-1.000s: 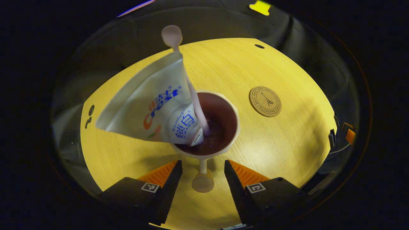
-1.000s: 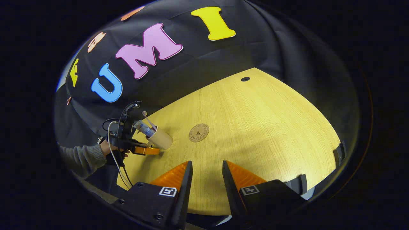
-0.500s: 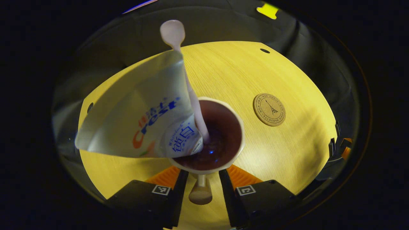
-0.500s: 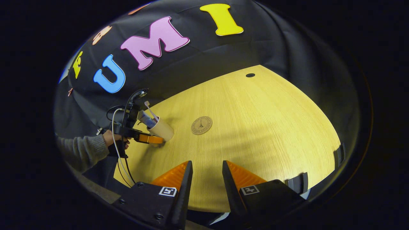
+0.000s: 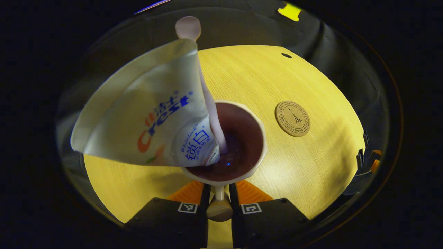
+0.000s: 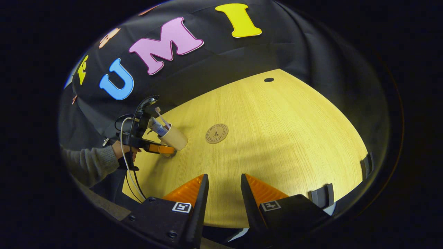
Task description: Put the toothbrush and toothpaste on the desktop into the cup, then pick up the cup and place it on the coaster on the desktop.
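Narrowing left gripper (image 5: 219,193) now pinching cup (image 5: 258,157) stem.

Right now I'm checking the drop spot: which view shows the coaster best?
The left gripper view: the coaster is large, unobstructed, right of the cup. The right gripper view shows it smaller, mid-table.
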### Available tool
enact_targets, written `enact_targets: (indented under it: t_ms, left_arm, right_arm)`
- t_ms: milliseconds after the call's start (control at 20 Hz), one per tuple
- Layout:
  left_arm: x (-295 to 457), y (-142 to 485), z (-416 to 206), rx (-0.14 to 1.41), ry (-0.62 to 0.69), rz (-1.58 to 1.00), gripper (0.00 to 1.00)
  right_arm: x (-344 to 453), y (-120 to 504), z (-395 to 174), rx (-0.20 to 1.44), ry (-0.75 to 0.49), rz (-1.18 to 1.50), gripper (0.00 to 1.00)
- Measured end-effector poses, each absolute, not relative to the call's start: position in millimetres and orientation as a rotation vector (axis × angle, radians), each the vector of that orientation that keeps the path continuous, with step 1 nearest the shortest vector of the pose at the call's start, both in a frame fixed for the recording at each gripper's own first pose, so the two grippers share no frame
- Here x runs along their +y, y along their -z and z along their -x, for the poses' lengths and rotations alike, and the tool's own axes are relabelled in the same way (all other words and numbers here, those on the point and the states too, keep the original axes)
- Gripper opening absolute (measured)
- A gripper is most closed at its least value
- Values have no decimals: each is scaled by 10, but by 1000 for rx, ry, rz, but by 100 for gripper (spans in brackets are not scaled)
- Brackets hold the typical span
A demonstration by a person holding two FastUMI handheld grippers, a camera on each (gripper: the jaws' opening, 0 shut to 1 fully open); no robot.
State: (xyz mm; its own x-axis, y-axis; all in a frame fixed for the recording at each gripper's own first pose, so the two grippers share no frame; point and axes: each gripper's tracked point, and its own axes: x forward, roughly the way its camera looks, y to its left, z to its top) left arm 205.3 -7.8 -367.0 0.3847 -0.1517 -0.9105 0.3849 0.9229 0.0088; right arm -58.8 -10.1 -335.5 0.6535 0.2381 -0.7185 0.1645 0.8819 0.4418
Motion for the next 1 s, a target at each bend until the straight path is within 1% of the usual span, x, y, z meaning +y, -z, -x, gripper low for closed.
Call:
enact_targets:
  t_ms: [500, 700, 750, 800, 850, 900, 950, 1000]
  left_arm:
    - [-410, 3473, -2042, 1079, 429, -241, 31]
    - [-626, 3394, -2101, 1057, 464, -279, 31]
    - [-700, 3378, -2119, 1051, 474, -284, 27]
    - [-777, 3353, -2138, 1048, 484, -286, 31]
    - [-851, 3340, -2154, 1046, 494, -286, 31]
    - [-931, 3330, -2177, 1042, 504, -290, 35]
    - [-1003, 3322, -2194, 1040, 511, -295, 35]
    - [-1074, 3323, -2200, 1041, 520, -301, 30]
  right_arm:
    - [-74, 3351, 598, 872, -58, -503, 57]
    - [-169, 3349, 655, 868, -42, -514, 57]
    - [-198, 3347, 660, 867, -37, -517, 57]
    - [-232, 3348, 669, 866, -31, -521, 57]
    - [-263, 3353, 684, 865, -26, -524, 57]
    - [-298, 3352, 697, 863, -21, -527, 57]
    - [-327, 3364, 700, 864, -15, -528, 57]
    - [-361, 3367, 716, 864, -11, -527, 57]
